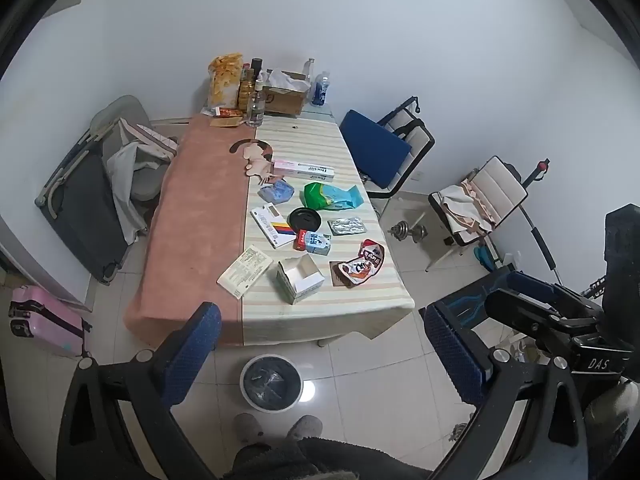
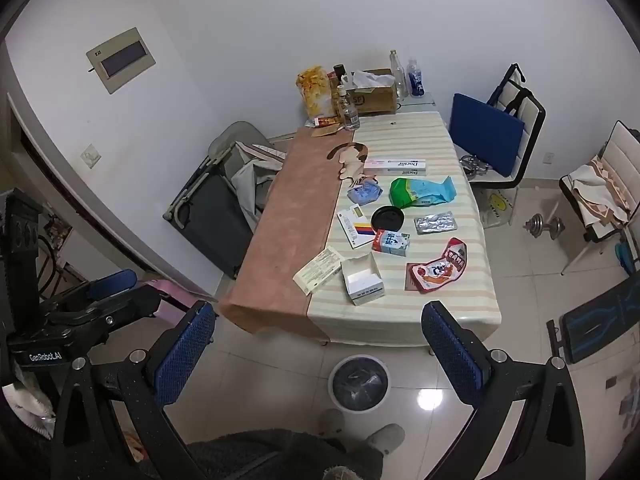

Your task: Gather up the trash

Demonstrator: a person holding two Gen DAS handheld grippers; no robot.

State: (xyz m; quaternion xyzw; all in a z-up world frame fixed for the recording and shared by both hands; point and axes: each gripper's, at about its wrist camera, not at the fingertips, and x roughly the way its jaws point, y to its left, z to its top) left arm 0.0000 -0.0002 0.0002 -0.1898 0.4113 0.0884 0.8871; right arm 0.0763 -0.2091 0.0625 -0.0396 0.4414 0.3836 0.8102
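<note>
Both hand-held grippers hang above the tiled floor, short of the near end of the tabletop (image 1: 200,216), which is draped with a pink towel on one side and a striped cloth on the other. The left hand-held gripper (image 1: 324,354) is released, its blue-padded fingers spread wide with nothing between them; the right hand-held gripper (image 2: 316,354) is likewise released and bare.

The trash lies scattered on the striped cloth: an open white cardboard box (image 1: 300,282) nearest the edge, a flat printed paper packet (image 1: 245,271) beside it on the left, a torn red-and-white snack wrapper (image 1: 360,266) on the right. Behind them are a small blue-and-red milk carton (image 1: 314,242), a round black lid (image 1: 306,219), a silver foil blister pack (image 1: 347,226), a green-and-blue crumpled bag (image 1: 332,196) and a long pink-and-white toothpaste box (image 1: 304,170).

A round white bin lined with a dark bag (image 1: 272,383) stands on the floor just before the tabletop's near end, between the grippers and the person's grey slippers (image 1: 276,428).
</note>
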